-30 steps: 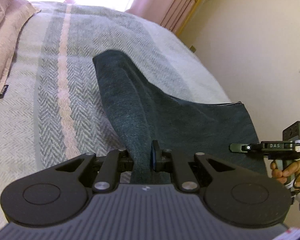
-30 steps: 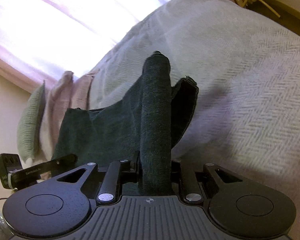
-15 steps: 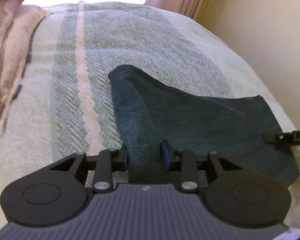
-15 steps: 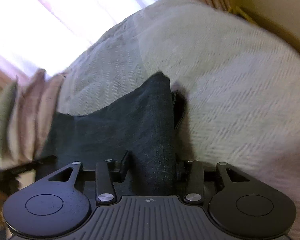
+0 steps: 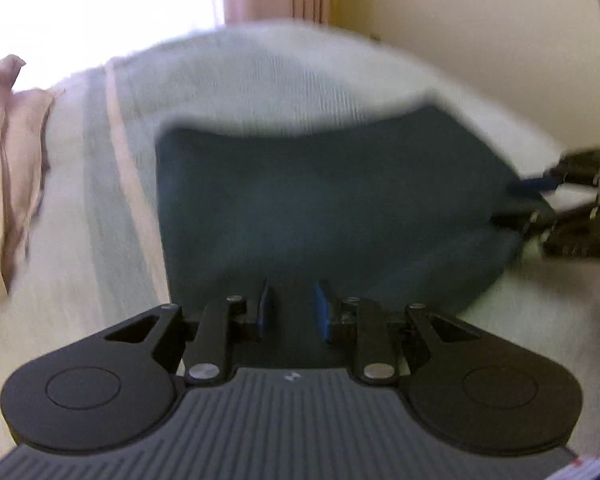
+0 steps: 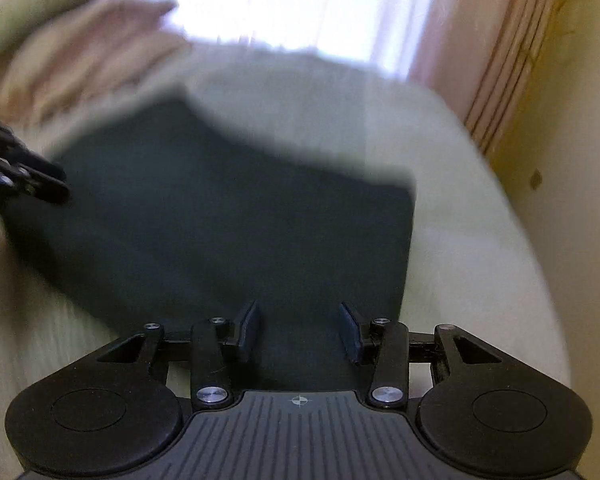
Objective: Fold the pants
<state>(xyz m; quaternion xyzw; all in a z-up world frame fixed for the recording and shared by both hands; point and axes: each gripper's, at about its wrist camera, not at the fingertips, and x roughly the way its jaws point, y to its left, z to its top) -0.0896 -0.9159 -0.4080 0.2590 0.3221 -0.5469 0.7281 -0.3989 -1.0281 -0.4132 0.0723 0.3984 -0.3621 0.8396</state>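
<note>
— Pants [image 5: 332, 216] lying folded flat on bed [image 5: 260, 80]; left gripper [image 5: 291, 312] and right gripper [image 6: 298, 330] both spread, pinching nothing, cloth just underneath.
— Finishing this fold; probably needing a fresh grip for folding again.

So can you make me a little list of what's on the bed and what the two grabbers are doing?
pants: dark pants lying flat, folded, on the bed
bed cover: pale woven blanket with stripes
pink cloth: bunched at the bed's edge
left gripper: open, pads clear of the pants, jaws just closed a little
right gripper: open, nothing gripped
picture: blurry
</note>
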